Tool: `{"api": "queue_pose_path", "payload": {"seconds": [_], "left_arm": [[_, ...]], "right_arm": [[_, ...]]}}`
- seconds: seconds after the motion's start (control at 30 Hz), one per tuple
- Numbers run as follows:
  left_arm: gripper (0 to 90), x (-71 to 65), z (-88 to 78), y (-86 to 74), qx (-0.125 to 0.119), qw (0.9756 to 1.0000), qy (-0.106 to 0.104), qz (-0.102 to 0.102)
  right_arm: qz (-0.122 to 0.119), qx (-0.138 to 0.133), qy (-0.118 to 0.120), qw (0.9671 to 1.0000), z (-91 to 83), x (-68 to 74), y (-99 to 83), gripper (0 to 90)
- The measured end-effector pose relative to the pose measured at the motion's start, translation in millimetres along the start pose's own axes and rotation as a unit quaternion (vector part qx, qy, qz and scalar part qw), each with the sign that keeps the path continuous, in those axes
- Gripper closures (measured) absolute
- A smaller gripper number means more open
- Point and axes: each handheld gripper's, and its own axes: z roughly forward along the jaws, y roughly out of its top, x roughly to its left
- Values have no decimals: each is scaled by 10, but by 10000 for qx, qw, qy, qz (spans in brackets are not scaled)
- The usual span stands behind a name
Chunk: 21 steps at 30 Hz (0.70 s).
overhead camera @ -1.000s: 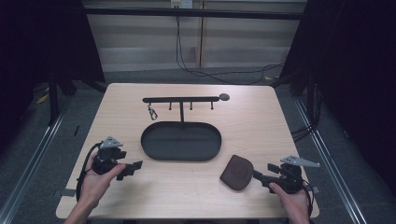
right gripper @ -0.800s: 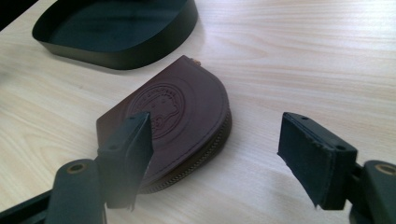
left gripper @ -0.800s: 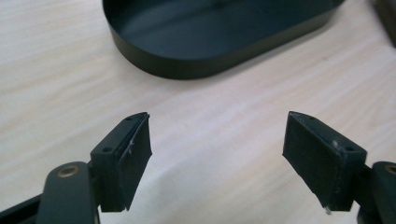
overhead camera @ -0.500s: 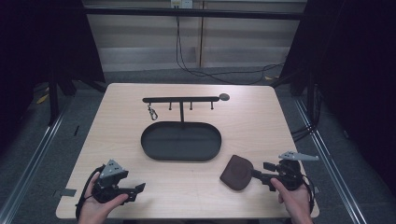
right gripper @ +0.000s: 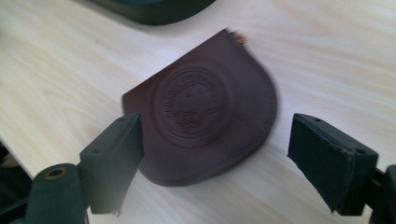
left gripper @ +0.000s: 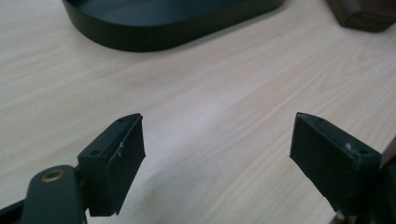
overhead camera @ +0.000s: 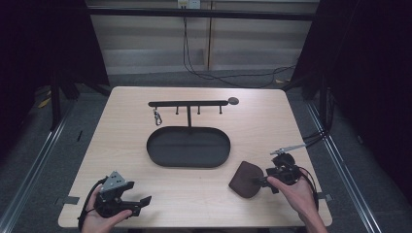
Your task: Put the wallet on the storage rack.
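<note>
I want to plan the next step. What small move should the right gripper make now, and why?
Probably ease the right gripper forward and shut it on the pouch. Its jaws are open, the pouch lies flat on the table between and just ahead of them, not yet gripped.

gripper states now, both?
Left gripper: open, empty, above bare table.
Right gripper: open, holding nothing, jaws either side of the brown pouch.
</note>
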Motion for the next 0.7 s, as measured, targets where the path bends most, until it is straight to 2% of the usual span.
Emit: {"api": "queue_pose_path", "payload": {"seconds": [0.03, 0.13, 0.23, 0.27, 0.4, 0.57, 0.6, 0.7], "left_arm": [[176, 24, 5, 11, 29, 10000, -36, -47], [175, 46, 1, 8, 6, 10000, -3, -98], [173, 54, 9, 3, 69, 9999, -69, -100], [173, 39, 9, 3, 123, 9999, -24, -48], [173, 28, -10, 11, 128, 9999, -9, 98], [173, 33, -6, 6, 146, 9999, -9, 74], [173, 34, -5, 7, 170, 9998, -28, 69], [173, 30, -11, 4, 162, 9998, -17, 99]], "right_arm": [[-2, 139, 30, 9999, 37, 9, 24, 187], [-121, 424, -175, 9989, 116, 32, 82, 169], [-177, 508, -257, 9982, 144, 28, 129, 169], [-261, 585, -316, 9974, 166, 20, 186, 168], [-255, 723, -348, 9964, 185, 27, 249, 164], [-265, 921, -433, 9944, 238, 42, 348, 156], [-262, 982, -528, 9934, 261, 38, 388, 156], [-285, 1038, -522, 9928, 299, 38, 417, 155]]}}
